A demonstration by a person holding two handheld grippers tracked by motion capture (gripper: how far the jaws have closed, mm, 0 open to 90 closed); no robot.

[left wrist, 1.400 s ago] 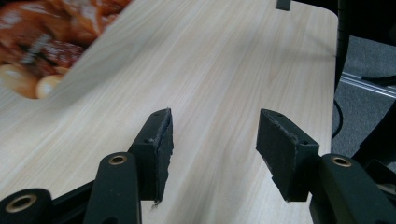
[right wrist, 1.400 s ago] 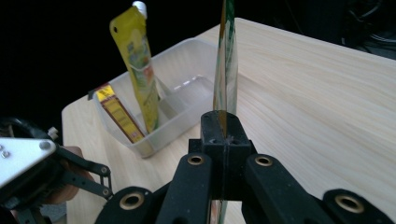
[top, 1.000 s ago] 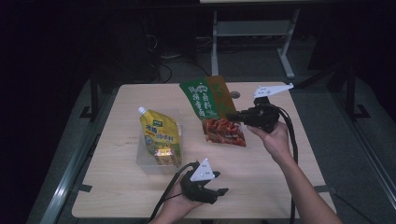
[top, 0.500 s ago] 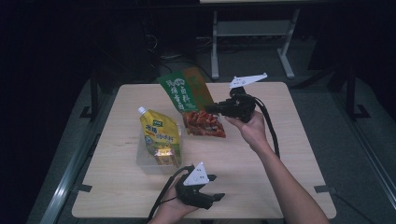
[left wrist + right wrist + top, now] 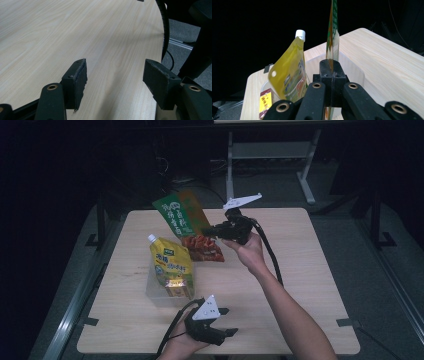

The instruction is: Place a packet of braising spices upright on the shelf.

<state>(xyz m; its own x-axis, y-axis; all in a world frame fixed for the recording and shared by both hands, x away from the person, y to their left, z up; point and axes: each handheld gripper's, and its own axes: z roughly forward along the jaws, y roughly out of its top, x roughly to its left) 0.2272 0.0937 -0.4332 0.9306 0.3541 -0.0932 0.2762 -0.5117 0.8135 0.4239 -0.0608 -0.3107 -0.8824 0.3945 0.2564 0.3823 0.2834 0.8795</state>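
Two grippers were in play: nearest, the left gripper [image 5: 220,332] idled by the table [image 5: 310,270] edge, jaws apart, empty. Beyond, the right gripper [image 5: 212,229] pinched a glossy green-and-red packet [image 5: 187,222] aloft beside the clear bin [image 5: 155,287] holding a yellow spouted pouch [image 5: 170,262] — thin, slick film that might slip, or knock that pouch over.

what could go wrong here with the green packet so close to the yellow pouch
The right gripper pinches only the green packet's thin edge, so it may slip or swing. The yellow pouch leans upright in the clear bin; a brush could tip it. The left gripper rests open, too far to steady anything.
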